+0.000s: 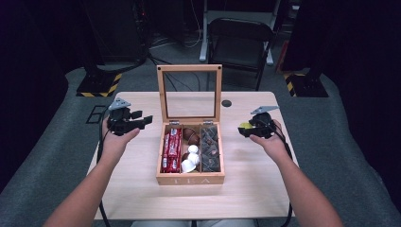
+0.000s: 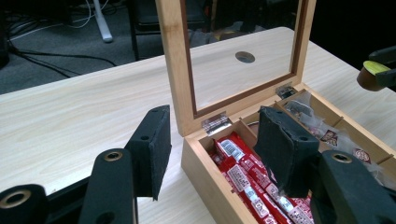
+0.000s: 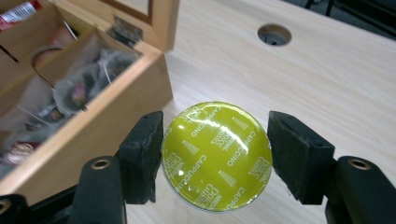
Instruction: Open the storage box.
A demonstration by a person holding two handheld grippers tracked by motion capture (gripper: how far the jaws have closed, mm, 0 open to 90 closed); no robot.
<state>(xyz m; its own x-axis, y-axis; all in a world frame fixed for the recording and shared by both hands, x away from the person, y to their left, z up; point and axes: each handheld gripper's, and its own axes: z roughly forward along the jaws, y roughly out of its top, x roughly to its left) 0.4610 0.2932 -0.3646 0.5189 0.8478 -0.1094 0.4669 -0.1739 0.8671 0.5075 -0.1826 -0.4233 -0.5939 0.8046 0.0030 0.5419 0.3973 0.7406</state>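
Gripping a yellow-lidded coffee capsule is what the right gripper is doing right now, jaws pinching it by its sides so the foil top is facing the camera, with "cappuccino" printed all over it. Holding it by the rim like that is probably keeping the foil from getting dented. From the high view the capsule is sitting up off the table, just to the right of the wooden tea box, not over any compartment yet.

The left gripper is doing nothing much: jaws standing partly open with nothing between them, hovering over the box's left edge and looking down at the red sachets. My guess is it's waiting there to steady the box if needed.

The box lid is standing upright with its window pane, so all three compartments are reachable. Left one is holding the red packets, the middle one is holding brown and white capsules, and the right one is holding clear-wrapped tea bags. Since the middle slot is where the other pods are living, I'm figuring the yellow one is heading there.
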